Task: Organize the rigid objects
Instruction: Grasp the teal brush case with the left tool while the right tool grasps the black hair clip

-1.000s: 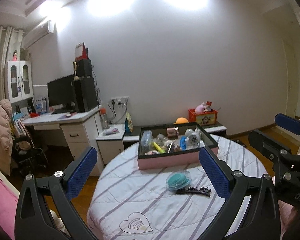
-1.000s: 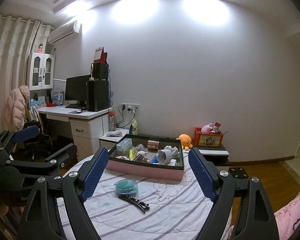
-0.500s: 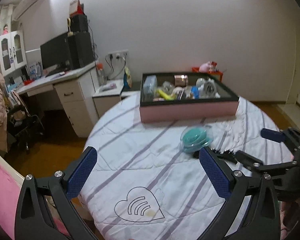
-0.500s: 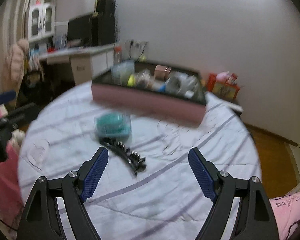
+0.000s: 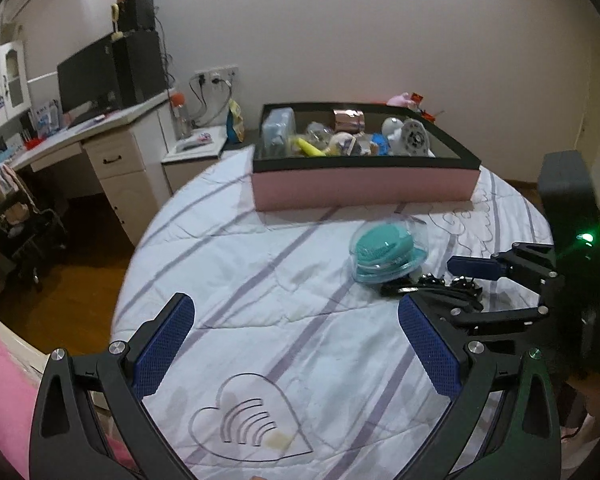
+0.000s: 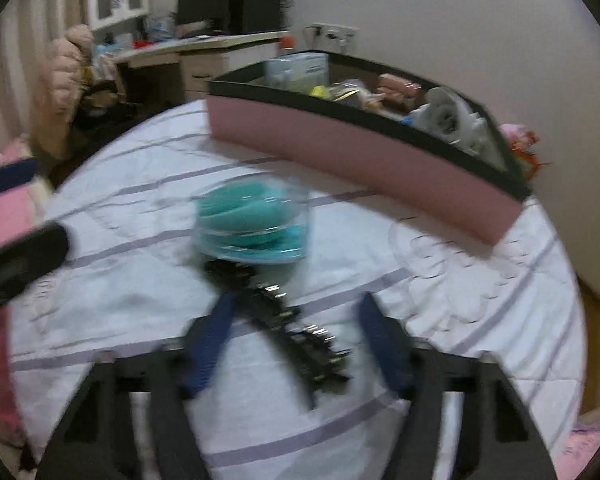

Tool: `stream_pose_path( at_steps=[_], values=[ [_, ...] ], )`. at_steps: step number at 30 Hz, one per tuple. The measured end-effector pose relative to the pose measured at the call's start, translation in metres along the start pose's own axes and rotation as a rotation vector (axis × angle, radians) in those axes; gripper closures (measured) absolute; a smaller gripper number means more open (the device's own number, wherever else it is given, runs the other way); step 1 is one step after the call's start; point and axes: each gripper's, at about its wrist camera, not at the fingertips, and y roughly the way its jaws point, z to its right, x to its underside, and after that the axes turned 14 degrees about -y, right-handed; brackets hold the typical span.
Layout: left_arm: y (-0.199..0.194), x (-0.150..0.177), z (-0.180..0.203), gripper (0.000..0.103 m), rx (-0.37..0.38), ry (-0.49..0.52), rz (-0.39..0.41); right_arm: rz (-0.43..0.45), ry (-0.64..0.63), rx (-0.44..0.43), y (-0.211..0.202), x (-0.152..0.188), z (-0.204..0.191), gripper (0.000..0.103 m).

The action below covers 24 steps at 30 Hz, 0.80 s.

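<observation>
A black studded hair clip [image 6: 296,332] lies on the striped tablecloth, just in front of a teal item in a clear round case [image 6: 252,216]. My right gripper [image 6: 300,340] straddles the clip; its jaws are closing, with a gap still showing between the pads and the clip. In the left wrist view the right gripper [image 5: 454,288] reaches the hair clip [image 5: 428,286] from the right, beside the teal case [image 5: 384,250]. My left gripper [image 5: 296,344] hangs open over bare cloth, holding nothing. A pink box with a black rim [image 5: 364,190] holds several small objects at the far side.
The round table's cloth carries a heart print [image 5: 248,428] near the front. Beyond the table's left edge are a white desk with a monitor [image 5: 96,80], a low side cabinet [image 5: 196,152] and a chair [image 5: 24,232]. Pink bedding [image 6: 4,216] lies at the left.
Both grippers have dropped and tilted down toward the table. The right one has come in over the hair clip and its jaws have narrowed. The left gripper stays open.
</observation>
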Motion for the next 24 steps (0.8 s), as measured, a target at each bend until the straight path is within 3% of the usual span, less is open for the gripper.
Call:
stream_pose_path(
  at_steps=[4, 13, 22, 23, 24],
  values=[
    [0.008, 0.002, 0.014, 0.000, 0.020, 0.026, -0.024, -0.009, -0.002, 0.001, -0.010, 0.010, -0.003, 0.082],
    [0.048, 0.000, 0.044, 0.000, 0.062, 0.074, -0.105, -0.018, 0.207, 0.108, -0.043, 0.058, 0.038, 0.083],
    [0.089, -0.010, 0.062, 0.001, 0.060, 0.099, -0.196, -0.011, 0.245, 0.116, -0.031, 0.047, 0.046, 0.083],
    [0.093, -0.011, 0.064, 0.002, 0.058, 0.101, -0.213, -0.010, 0.248, 0.119, -0.029, 0.045, 0.047, 0.082],
    [0.095, -0.011, 0.064, 0.012, 0.063, 0.101, -0.214, -0.009, 0.249, 0.121, -0.028, 0.044, 0.048, 0.082]
  ],
)
